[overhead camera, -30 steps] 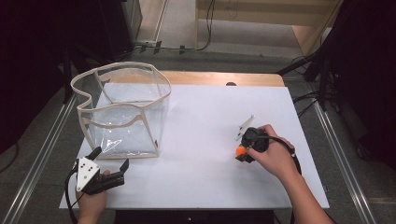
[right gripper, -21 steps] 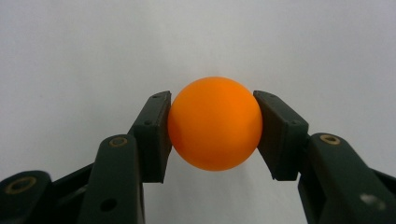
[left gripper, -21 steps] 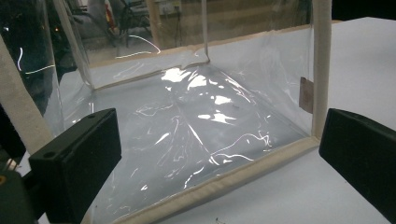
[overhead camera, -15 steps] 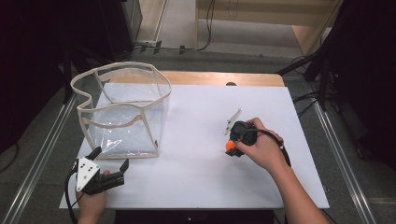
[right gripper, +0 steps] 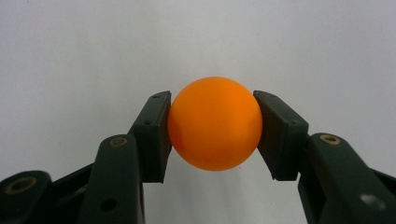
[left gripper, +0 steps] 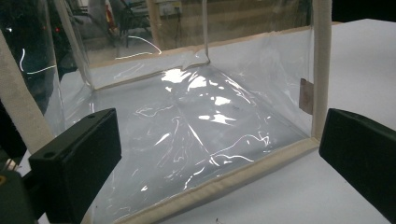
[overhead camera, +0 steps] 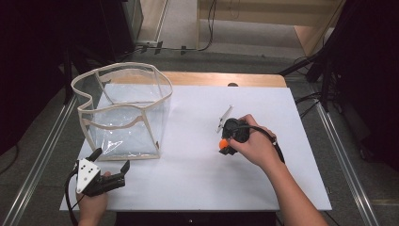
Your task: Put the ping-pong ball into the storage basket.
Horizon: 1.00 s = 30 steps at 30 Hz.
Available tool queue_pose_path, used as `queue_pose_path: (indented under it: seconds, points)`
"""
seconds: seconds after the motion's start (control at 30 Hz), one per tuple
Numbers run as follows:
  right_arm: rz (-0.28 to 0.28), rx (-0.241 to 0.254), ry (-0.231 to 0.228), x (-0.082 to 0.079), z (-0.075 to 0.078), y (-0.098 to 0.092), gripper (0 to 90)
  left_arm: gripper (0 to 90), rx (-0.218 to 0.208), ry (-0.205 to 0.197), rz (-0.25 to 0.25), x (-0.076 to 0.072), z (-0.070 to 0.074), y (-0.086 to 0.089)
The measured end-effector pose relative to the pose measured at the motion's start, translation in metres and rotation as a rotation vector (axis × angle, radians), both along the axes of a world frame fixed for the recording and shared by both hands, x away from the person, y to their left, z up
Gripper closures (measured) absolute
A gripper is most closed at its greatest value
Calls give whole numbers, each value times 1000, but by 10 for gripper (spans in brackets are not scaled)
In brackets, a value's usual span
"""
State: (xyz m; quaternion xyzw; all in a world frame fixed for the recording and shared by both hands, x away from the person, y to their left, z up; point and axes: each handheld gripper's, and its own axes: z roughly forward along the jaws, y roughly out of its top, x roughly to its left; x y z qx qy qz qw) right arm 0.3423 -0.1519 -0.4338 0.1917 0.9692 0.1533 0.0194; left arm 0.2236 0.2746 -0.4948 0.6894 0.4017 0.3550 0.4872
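Orange ball (right gripper: 215, 123) is clamped between the right gripper's (overhead camera: 225, 143) jaws above the white surface (overhead camera: 197, 169). Left gripper (overhead camera: 110, 165) jaws are held wide apart, ungripped, just before the clear bag (overhead camera: 123, 113).

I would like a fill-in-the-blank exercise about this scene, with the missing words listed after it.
1. The right gripper is shut on a small round ball of ____ colour.
2. The jaws of the left gripper stand ____.
3. The transparent plastic box with beige edging rests on the ____ table.

Missing words: orange; open; white
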Motion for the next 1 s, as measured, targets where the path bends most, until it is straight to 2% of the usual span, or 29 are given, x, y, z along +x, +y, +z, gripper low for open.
queue_pose_path:
  seconds: [0.47, 0.8, 1.0]
  points:
    - [59, 3, -6, 12, 12, 30, 473, 0, 6, -2, -13, 0, 0, -1]
    - [69, -7, 5, 19, 18, 48, 474, 0, 5, 1, -15, 0, 0, -1]
    - [99, 1, -9, 23, 24, 56, 474, 0, 20, 7, -19, 1, -1, -2]
